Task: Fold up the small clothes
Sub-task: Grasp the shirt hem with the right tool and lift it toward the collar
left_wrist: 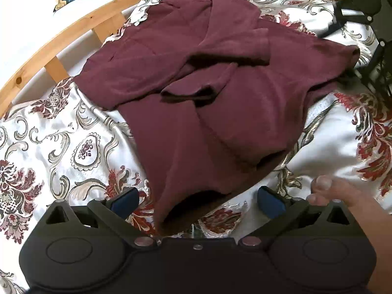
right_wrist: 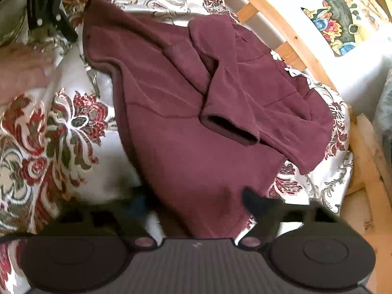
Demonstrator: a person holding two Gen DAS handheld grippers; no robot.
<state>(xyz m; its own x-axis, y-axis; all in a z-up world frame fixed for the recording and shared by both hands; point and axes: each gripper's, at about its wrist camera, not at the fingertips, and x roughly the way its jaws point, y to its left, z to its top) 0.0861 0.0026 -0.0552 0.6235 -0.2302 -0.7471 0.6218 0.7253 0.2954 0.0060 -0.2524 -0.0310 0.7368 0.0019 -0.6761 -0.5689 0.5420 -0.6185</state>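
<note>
So, the bed (left_wrist: 44, 56) with the wooden frame has a floral satin cover (left_wrist: 61, 134) on it. The maroon fleece top (left_wrist: 171, 134) lies flat there, collar toward the bed's far wooden edge and hem toward the near side. Both sleeves (left_wrist: 188, 93) are already tucked across the chest, so I'd say the bottom-to-top fold comes next.

The left tongs (left_wrist: 197, 196) are spread wide either side of the hem, not touching it. The right tongs (right_wrist: 196, 203) are blurry, with fingers a bit apart and cloth between them. I honestly can't tell if they're pinching yet.

My tip is to grab both hem corners through every layer, lift them level together, and carry them toward the collar. That satin looks slippery, so go low and slow or the sleeves will slide out.
</note>
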